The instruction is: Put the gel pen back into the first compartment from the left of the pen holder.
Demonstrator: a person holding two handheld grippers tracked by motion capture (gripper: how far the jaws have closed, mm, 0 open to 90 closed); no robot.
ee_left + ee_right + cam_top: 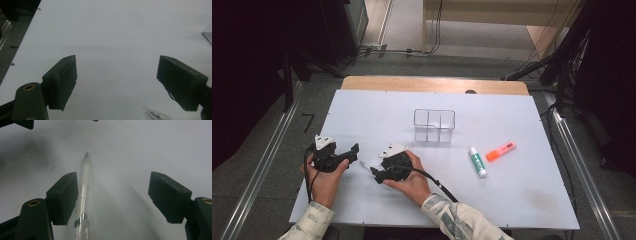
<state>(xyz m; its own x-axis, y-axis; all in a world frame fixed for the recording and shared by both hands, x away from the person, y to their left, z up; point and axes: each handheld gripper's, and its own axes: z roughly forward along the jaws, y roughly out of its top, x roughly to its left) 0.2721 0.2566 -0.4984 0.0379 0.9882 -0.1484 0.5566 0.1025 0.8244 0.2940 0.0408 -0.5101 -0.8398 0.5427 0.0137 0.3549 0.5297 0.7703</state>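
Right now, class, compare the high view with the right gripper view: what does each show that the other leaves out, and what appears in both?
High view alone: the clear wire-edged divided box, the green-and-white glue stick, the orange highlighter marker and the person's hands.

Right gripper view alone: a close look at the right tool, jaws apart, with the clear plastic pen lying beside its left jaw, untouched as far as I can tell.

Both: the white table, the pen and the right tool.

In the right gripper view the clear pen (83, 195) runs off the bottom edge, its rear end cut away, and its barrel is soft with blur. In the left gripper view only the pen's tip (156, 115) shows at the bottom edge, and the clear organizer (208, 36) is cropped to one corner at the right edge.
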